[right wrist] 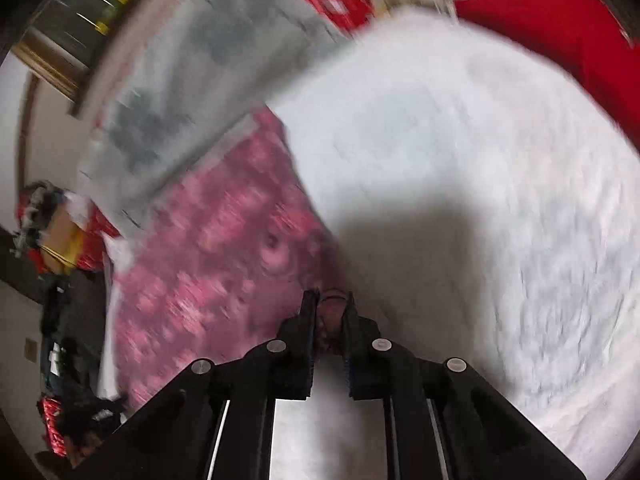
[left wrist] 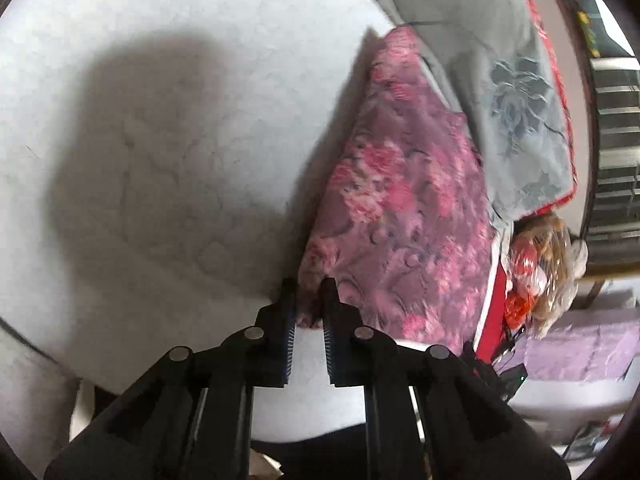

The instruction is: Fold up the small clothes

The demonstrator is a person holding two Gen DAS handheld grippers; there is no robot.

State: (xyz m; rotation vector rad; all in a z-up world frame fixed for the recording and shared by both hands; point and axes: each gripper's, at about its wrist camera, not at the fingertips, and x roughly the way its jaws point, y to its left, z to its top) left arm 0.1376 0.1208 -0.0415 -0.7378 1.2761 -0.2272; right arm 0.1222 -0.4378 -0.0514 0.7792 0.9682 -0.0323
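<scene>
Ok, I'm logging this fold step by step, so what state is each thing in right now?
left gripper: shut on a corner of the pink floral cloth
right gripper: shut on another corner of it
pink floral cloth: lying spread on the white bedcover
white bedcover: spread flat
grey floral cloth: lying beside the pink one, untouched

White quilted surface (left wrist: 168, 80) fills most of both views; texture faintly embossed, a broad shadow across it. Grey cushion with darker flower print (left wrist: 516, 92), red-trimmed, lies along the surface's edge. Beyond it: crinkled plastic bag with red and amber contents (left wrist: 540, 264), and dark slatted shelving (left wrist: 616, 152). Red fabric (right wrist: 560, 28) at the far edge in the right wrist view, which is blurred.
</scene>
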